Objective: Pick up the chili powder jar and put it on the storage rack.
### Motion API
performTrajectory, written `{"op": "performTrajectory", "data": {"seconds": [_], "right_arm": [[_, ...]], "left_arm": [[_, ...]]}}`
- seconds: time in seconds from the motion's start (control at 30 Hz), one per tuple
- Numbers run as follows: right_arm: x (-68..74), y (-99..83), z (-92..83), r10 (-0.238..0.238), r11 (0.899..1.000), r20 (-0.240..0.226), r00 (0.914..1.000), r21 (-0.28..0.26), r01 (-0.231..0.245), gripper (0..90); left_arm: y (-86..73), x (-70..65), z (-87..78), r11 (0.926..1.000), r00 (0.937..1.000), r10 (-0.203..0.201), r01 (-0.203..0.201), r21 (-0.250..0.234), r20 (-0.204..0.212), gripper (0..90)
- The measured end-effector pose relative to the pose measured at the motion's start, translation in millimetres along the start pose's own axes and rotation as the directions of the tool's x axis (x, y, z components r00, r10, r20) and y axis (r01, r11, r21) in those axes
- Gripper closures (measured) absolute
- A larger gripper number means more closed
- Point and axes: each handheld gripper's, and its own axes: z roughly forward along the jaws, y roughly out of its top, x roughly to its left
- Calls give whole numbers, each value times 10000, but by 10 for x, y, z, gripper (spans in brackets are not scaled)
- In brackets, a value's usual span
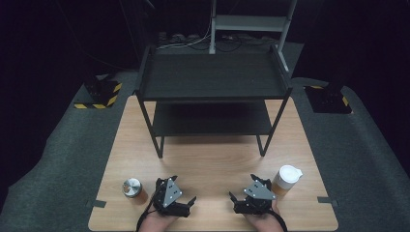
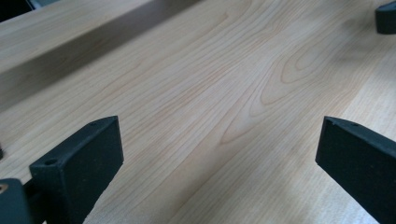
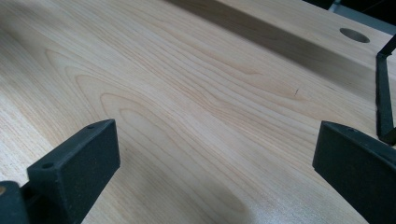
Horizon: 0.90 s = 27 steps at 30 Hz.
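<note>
**Both grippers rest spread at the near edge, nothing held**

You hold the left gripper [image 1: 180, 193] low at the near edge of the wooden table [image 1: 212, 154], a little left of centre, and its jaws stand wide apart with nothing between them. In the left gripper view you see only bare wood grain between the two black jaws of the left gripper [image 2: 219, 154], and a dark tip of the other gripper shows at the far right corner.

Your right gripper [image 1: 244, 191] sits at the near edge too, a little right of centre, well apart from the left one. Its jaws are also spread and empty; the right gripper view shows plain table [image 3: 196, 93] between them, with a thin black leg of the shelf [image 3: 384, 98] at the right edge.

A metal-lidded can [image 1: 133, 189] stands upright just to the left of your left gripper, near it but not touching. A white-lidded cup [image 1: 287, 180] with a brown sleeve stands upright just to the right of your right gripper, close beside it.

A black two-tier shelf [image 1: 212, 77] stands on the far half of the table, both its tiers bare. Two yellow-and-black striped bases [image 1: 101, 94] sit on the grey floor beyond the table's far corners.
</note>
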Motion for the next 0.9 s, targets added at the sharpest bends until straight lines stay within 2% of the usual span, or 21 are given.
{"op": "performTrajectory", "data": {"seconds": [0.27, 0.57, 0.9], "right_arm": [[-11, -12, -6, 75, 10000, -13, 10000, -61, -75, 0], [-10, -23, -10, 18, 9999, -18, 10000, -125, -18, 0], [1, -23, -12, -32, 9999, 0, 10000, -126, 32, 0]], "left_arm": [[-11, 26, -20, 9997, 9995, -236, 239, -100, 221, 11], [10, 15, -123, 9984, 9995, -209, 220, -529, 218, 10], [50, 53, -309, 9924, 9988, -261, 309, -1192, 414, 6]]}}
